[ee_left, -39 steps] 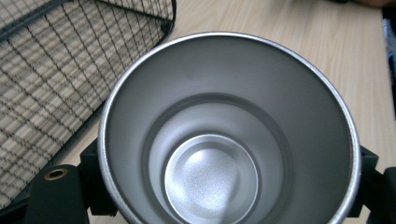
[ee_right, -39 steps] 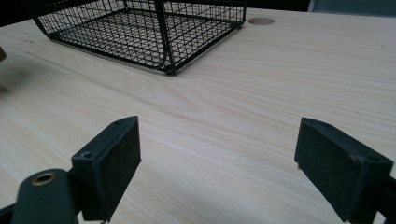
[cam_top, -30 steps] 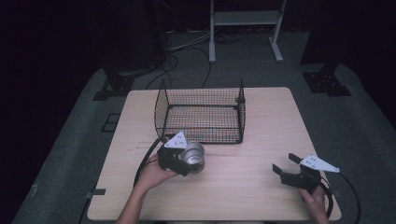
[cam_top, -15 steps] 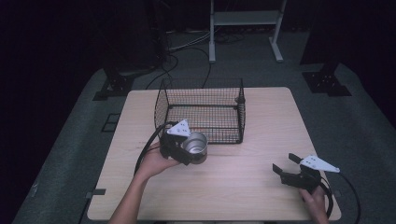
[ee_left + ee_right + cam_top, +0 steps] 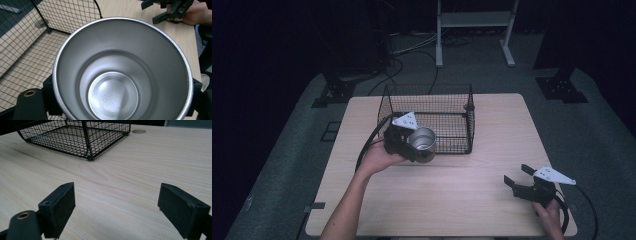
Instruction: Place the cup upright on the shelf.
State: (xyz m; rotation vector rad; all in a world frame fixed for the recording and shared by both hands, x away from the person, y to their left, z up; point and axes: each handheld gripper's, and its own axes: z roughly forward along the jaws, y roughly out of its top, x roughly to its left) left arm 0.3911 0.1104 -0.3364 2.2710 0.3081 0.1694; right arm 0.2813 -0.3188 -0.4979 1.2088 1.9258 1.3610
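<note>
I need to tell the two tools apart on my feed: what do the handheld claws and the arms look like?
Both claws, left and right, are black, each topped by a grey three-cornered plate and trailing a black cable. The right claw's pads are flat, dark rectangular blocks, with a brass-coloured eyelet beside one. Both forearms are bare, no sleeves visible.

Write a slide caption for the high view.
Left gripper carries a steel cup at the wire basket's front edge; right gripper rests open on the table.
</note>
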